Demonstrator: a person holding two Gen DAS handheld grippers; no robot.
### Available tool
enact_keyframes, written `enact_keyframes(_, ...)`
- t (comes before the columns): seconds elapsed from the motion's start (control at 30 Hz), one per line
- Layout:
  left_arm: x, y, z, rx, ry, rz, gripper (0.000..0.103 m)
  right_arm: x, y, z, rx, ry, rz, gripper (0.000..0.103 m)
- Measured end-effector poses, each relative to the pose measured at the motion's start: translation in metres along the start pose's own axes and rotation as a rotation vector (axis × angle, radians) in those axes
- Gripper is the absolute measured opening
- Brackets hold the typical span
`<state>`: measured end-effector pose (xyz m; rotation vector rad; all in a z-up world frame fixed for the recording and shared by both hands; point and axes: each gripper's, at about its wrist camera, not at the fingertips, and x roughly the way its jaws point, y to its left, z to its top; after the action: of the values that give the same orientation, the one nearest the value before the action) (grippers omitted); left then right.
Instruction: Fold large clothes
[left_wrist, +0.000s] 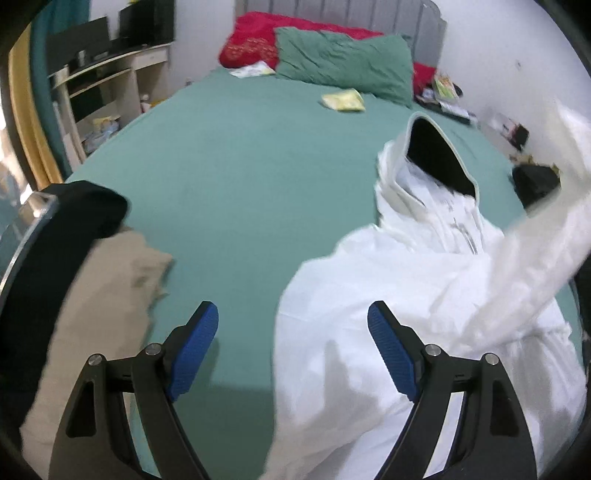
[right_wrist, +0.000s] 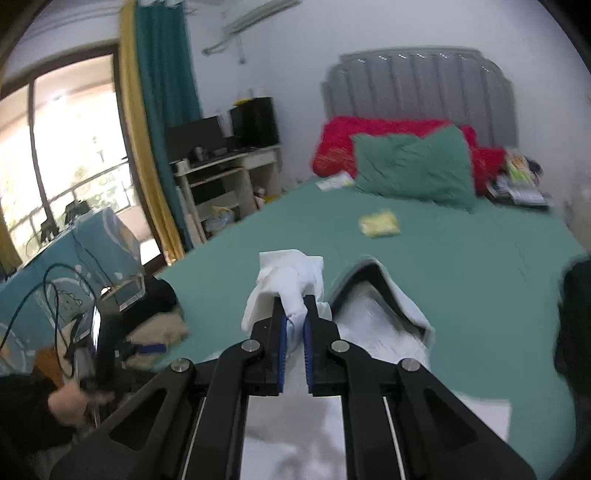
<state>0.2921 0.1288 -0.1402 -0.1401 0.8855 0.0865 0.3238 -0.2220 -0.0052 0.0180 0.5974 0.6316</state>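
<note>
— Two grippers, one garment: how do they stand?

— The right gripper (right_wrist: 294, 321) is clamped on a bunch of white cloth, the sleeve end (right_wrist: 286, 280) of the white hooded jacket (left_wrist: 388, 314), and holds it up above the bed. In the left wrist view that sleeve (left_wrist: 532, 258) sweeps upward at the right side, off the green sheet (left_wrist: 236, 177).

— And the left gripper (left_wrist: 293, 347)?

— Its blue pads (left_wrist: 194, 350) are spread wide with nothing between them. It hovers over the jacket's near left edge, partly above bare sheet.

— Where does the jacket lie?

— On the near right part of the bed, body spread flat, the dark-lined hood (left_wrist: 439, 158) pointing toward the green pillow (left_wrist: 343, 62). A beige garment (left_wrist: 110, 295) with something black on top sits apart at the left edge.

— So which step is this?

— Judging by the raised sleeve, an early fold: bringing the sleeve inward across the chest. Most of the folding looks undone.

— What does the next move call for?

— Probably carrying the sleeve over the body and laying it flat before letting go, while the left gripper pins or takes the near edge so the thin fabric does not drag or bunch.
</note>
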Motion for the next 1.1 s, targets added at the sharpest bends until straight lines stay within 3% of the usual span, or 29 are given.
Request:
enact_keyframes(0.13, 0.021, -0.004, -0.002, 0.030, 0.050, 0.037, 0.086, 0.007, -0.071, -0.059, 0.198, 0.223, -0.145, 0.023)
enact_keyframes(0.23, 0.037, 0.000, -0.002, 0.019, 0.103, 0.027, 0.085, 0.004, -0.106, -0.114, 0.360, 0.357, -0.179, 0.024)
enact_keyframes(0.3, 0.045, 0.000, -0.003, 0.028, 0.128, 0.007, 0.076, -0.001, -0.115, -0.135, 0.381, 0.413, -0.214, 0.024)
enact_keyframes(0.33, 0.050, -0.001, -0.004, 0.034, 0.144, -0.005, 0.064, -0.004, -0.120, -0.138, 0.381, 0.423, -0.235, 0.024)
enact_keyframes(0.47, 0.056, -0.001, -0.006, 0.063, 0.146, 0.007, 0.038, -0.010, -0.129, -0.119, 0.344, 0.367, -0.262, 0.031)
enact_keyframes(0.5, 0.055, 0.000, -0.004, 0.065, 0.138, 0.026, 0.021, -0.009, -0.129, -0.113, 0.328, 0.353, -0.271, 0.039)
enact_keyframes(0.53, 0.053, 0.001, -0.003, 0.063, 0.124, 0.043, 0.015, -0.005, -0.127, -0.106, 0.309, 0.341, -0.278, 0.049)
enact_keyframes(0.6, 0.051, 0.008, -0.001, 0.052, 0.107, 0.077, 0.010, 0.007, -0.123, -0.098, 0.276, 0.335, -0.254, 0.057)
enact_keyframes(0.73, 0.046, 0.025, 0.003, 0.010, 0.076, 0.112, 0.007, 0.058, -0.091, -0.082, 0.090, 0.400, -0.251, 0.058)
enact_keyframes(0.8, 0.045, 0.032, 0.007, -0.004, 0.079, 0.118, 0.007, 0.081, -0.083, -0.085, 0.035, 0.448, -0.292, 0.056)
enact_keyframes(0.87, 0.042, 0.033, 0.008, -0.023, 0.096, 0.092, 0.007, 0.096, -0.088, -0.093, 0.063, 0.505, -0.264, 0.026)
enact_keyframes(0.9, 0.041, 0.031, 0.010, -0.036, 0.098, 0.071, 0.007, 0.098, -0.089, -0.095, 0.068, 0.506, -0.264, 0.001)
enact_keyframes(0.97, 0.036, 0.023, 0.012, -0.043, 0.088, 0.012, 0.007, 0.087, -0.093, -0.092, 0.073, 0.457, -0.268, 0.001)
enact_keyframes(1.03, 0.042, 0.009, 0.014, -0.015, 0.097, -0.026, 0.011, 0.060, -0.092, -0.075, 0.065, 0.327, -0.251, 0.001)
enact_keyframes(1.1, 0.054, 0.003, 0.007, 0.023, 0.155, -0.036, 0.014, 0.037, -0.090, -0.061, 0.036, 0.225, -0.276, 0.001)
